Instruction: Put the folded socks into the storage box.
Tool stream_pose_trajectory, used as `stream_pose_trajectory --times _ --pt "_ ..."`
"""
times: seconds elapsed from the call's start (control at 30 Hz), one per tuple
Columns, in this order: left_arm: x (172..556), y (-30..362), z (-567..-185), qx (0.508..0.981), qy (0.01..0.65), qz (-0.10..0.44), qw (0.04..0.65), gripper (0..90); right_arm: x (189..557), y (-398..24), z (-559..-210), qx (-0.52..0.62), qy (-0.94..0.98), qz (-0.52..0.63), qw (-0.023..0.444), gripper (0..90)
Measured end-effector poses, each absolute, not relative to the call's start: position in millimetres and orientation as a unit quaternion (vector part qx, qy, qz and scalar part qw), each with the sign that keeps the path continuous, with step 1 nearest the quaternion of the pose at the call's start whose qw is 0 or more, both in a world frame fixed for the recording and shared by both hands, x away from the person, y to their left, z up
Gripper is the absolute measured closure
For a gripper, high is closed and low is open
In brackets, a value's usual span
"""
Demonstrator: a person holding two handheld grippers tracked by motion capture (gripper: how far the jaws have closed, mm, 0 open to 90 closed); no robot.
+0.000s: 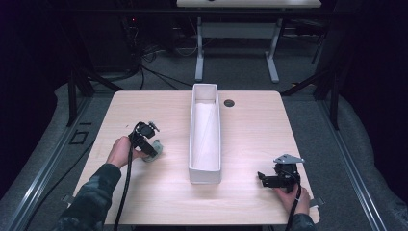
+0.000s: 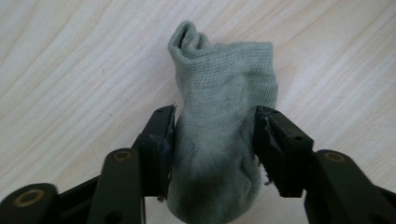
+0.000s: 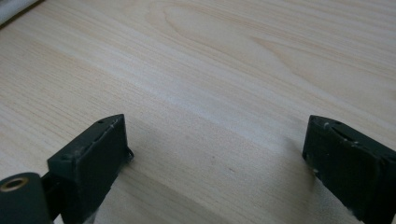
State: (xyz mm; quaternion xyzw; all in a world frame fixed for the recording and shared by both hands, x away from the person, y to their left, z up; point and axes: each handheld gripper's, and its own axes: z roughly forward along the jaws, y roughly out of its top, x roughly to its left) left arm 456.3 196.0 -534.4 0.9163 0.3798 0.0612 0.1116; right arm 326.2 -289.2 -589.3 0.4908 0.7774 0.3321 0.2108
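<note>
High view: lying on the pale wooden table (image 1: 250, 125), a long white bin (image 1: 206, 134) running lengthwise down the middle. Left gripper (image 1: 153, 153) pointing down at a small grey-green sock (image 1: 155, 155), bin-side of the left hand (image 1: 120, 150); jaw tips probably touching the fabric, though too small here to be sure. Right gripper (image 1: 262, 179) sitting low over bare wood on the bin's other side, well apart from the sock, held by the right hand (image 1: 291, 195), tips pointing toward the bin. No readable writing or brand anywhere.

Left gripper view: sock (image 2: 219, 140) lying between the two black jaws, cuff end reaching beyond the tips, toe end bulging back toward the camera. Both pads pressing against the knit and pinching it in slightly, so clamping on it. No label showing on the fabric.

Right gripper view: jaws standing wide apart, framing nothing but wood grain (image 3: 210, 93) between them.
</note>
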Motion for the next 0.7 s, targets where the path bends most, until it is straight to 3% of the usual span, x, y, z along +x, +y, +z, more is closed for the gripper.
stream_pose_trajectory --times 0.03,0.3,0.7 --pt "455.3 194.6 -535.8 0.916 0.38 0.064 0.108 55.1 326.1 -289.2 -589.2 0.492 0.776 0.333 0.211 6.5" --pt "450.5 188.6 -538.4 0.917 0.38 0.07 0.102 65.5 326.1 -289.4 -589.2 0.492 0.776 0.333 0.212 7.0" --pt "446.7 182.2 -538.4 0.917 0.379 0.085 0.09 68.0 325.9 -289.4 -589.1 0.494 0.774 0.334 0.212 7.6"
